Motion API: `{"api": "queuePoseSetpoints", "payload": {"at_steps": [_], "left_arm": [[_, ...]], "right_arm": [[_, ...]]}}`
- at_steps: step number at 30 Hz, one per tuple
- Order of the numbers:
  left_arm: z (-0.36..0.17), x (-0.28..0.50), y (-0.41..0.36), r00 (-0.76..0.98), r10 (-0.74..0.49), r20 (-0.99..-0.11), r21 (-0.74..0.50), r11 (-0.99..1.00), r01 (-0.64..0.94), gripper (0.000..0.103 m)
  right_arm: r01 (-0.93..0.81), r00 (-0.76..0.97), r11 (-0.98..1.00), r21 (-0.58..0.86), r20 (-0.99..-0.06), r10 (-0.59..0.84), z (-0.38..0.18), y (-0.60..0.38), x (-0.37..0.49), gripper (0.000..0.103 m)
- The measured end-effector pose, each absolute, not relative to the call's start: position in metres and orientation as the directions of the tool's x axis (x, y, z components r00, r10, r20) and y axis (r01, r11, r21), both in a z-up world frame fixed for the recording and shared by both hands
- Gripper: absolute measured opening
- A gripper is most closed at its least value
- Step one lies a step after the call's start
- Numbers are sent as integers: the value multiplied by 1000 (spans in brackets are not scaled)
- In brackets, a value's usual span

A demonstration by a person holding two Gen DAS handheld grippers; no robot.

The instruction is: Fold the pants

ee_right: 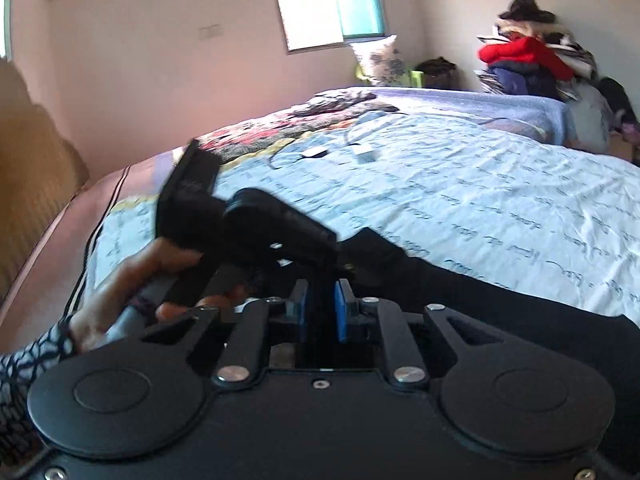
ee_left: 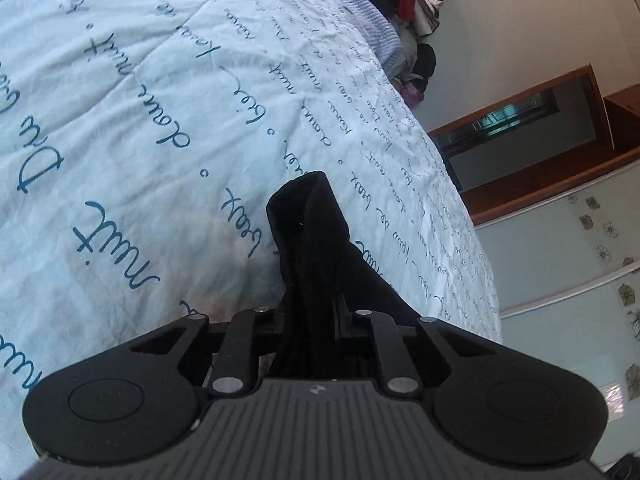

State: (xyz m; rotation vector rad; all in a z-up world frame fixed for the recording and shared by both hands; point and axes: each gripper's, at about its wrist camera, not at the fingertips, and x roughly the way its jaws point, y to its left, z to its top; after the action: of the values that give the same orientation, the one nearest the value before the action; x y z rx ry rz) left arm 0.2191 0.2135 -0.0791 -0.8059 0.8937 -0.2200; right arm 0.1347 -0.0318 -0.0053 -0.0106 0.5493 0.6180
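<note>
Bedroom bed: left gripper clamped on bunched black pants, right gripper pinching another edge; soft, floppy fabric, grab by hems.

Black pants, soft and bunched into a thick fold, lifted off a pale blue script-printed quilt. Seen from the right wrist view, dark fabric stretched from centre toward 4 o'clock, draped across the quilt's near edge.
</note>
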Motion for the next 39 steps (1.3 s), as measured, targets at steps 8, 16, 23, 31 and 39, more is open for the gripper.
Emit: {"api": "queuePoseSetpoints", "payload": {"at_steps": [8,16,23,31,39], "left_arm": [[-18,190,158,702,-365,-612,-524,851,-14,15],[14,169,107,729,-362,-582,-515,857,14,15],[36,149,46,739,-385,-554,-484,870,90,15],[40,136,-25,711,-409,-572,-446,883,148,15],[35,124,-104,674,-427,-602,-379,896,230,16]], "right_arm": [[-529,696,842,105,-514,502,-29,-25,150,12],[-500,724,841,208,-432,537,-11,-69,143,12],[-443,757,842,309,-374,536,-2,-123,123,8],[-365,785,837,407,-349,512,-10,-186,107,8],[-271,812,790,550,-309,494,-32,-260,84,7]]}}
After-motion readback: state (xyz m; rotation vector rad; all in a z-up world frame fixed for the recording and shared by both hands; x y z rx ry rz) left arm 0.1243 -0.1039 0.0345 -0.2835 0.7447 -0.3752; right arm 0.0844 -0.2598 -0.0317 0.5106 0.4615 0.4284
